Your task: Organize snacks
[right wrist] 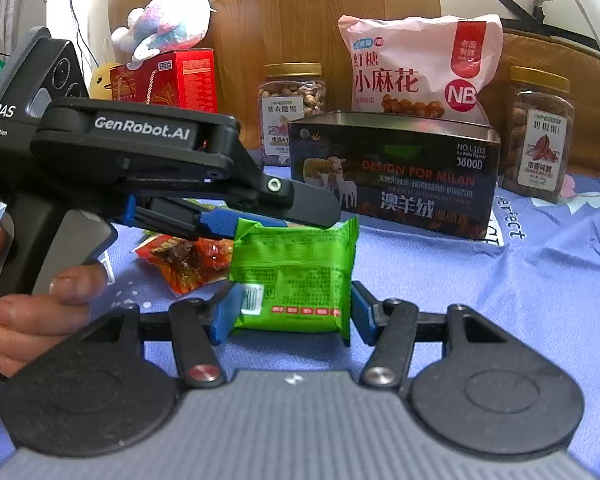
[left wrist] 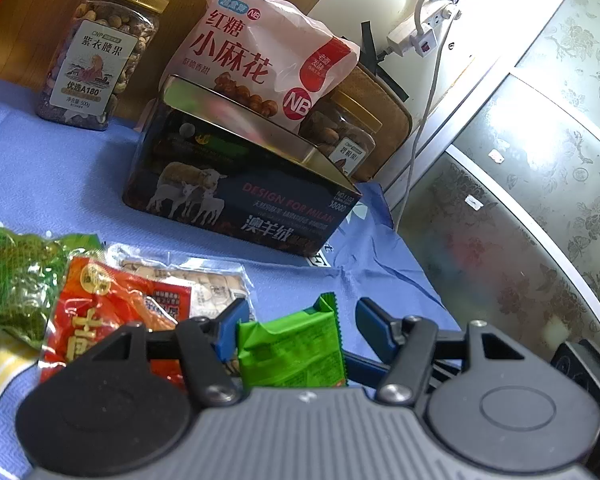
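Green snack packet (right wrist: 294, 276) sits clamped across the right claw (right wrist: 288, 312), held above the blue-clothed tabletop (right wrist: 480, 300). The left claw (left wrist: 300, 326) stands apart around the packet's top edge, not pressing. The open tin box (right wrist: 396, 172) lies straight ahead. Only the right view shows the grip.

Your left claw (right wrist: 284, 216) is a black pistol-grip tool printed "GenRobot.AI" in white, with blue finger pads, a silver screw at the finger pivot and a grey ribbed body, while your right claw (right wrist: 290, 312) shows one red-capped pivot screw.
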